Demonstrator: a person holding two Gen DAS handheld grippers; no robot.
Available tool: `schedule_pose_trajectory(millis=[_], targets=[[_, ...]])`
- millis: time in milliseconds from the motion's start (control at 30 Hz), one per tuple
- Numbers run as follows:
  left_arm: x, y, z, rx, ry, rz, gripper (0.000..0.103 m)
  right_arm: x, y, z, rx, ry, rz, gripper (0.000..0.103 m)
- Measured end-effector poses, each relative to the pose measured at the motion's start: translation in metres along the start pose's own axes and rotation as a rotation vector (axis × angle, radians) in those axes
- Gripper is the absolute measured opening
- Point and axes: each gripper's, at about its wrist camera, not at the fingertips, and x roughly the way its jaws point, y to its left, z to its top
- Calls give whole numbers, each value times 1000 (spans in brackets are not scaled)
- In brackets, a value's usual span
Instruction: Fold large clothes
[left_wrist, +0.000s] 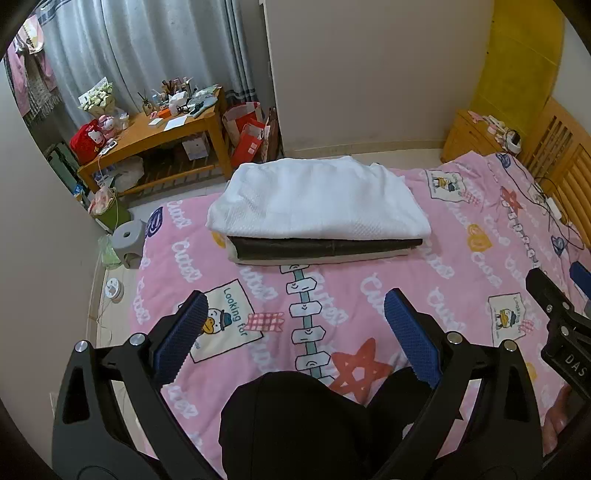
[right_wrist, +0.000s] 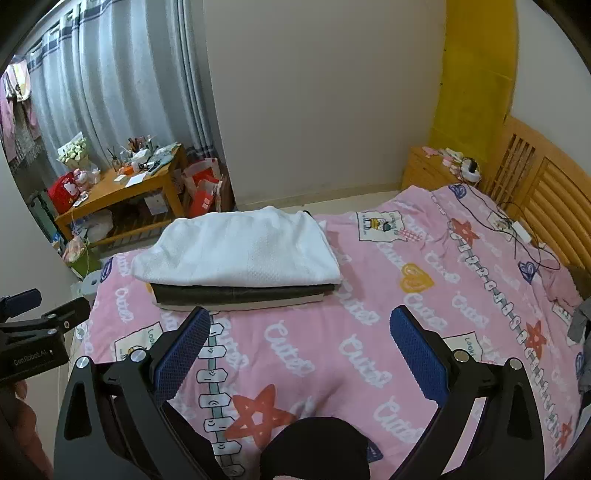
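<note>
On the pink bedspread (left_wrist: 369, 295), a folded white garment (left_wrist: 317, 199) tops a neat stack with a dark garment (left_wrist: 325, 248) and a cream one (left_wrist: 362, 257) beneath. I hold my left gripper (left_wrist: 295, 317) and right gripper (right_wrist: 299, 332) above the bed short of the pile, both spread wide, gripping nothing.

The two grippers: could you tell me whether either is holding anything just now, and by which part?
Nothing is held. The left gripper and right gripper are both open above the pink bedspread, short of the folded stack.
</note>
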Motion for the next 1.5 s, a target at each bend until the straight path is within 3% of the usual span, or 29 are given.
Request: schedule_pose_trajectory(millis=[433,1133,1500], targets=[[6,-6,20,-2,13,-7,94,10,-3,2,1,32,-13,95],[10,-6,24,-7,37,-28,94,12,-6,5,2,36,-19,95],[3,-12,17,2,8,5,94,16,-5,4,9,49,-22,95]])
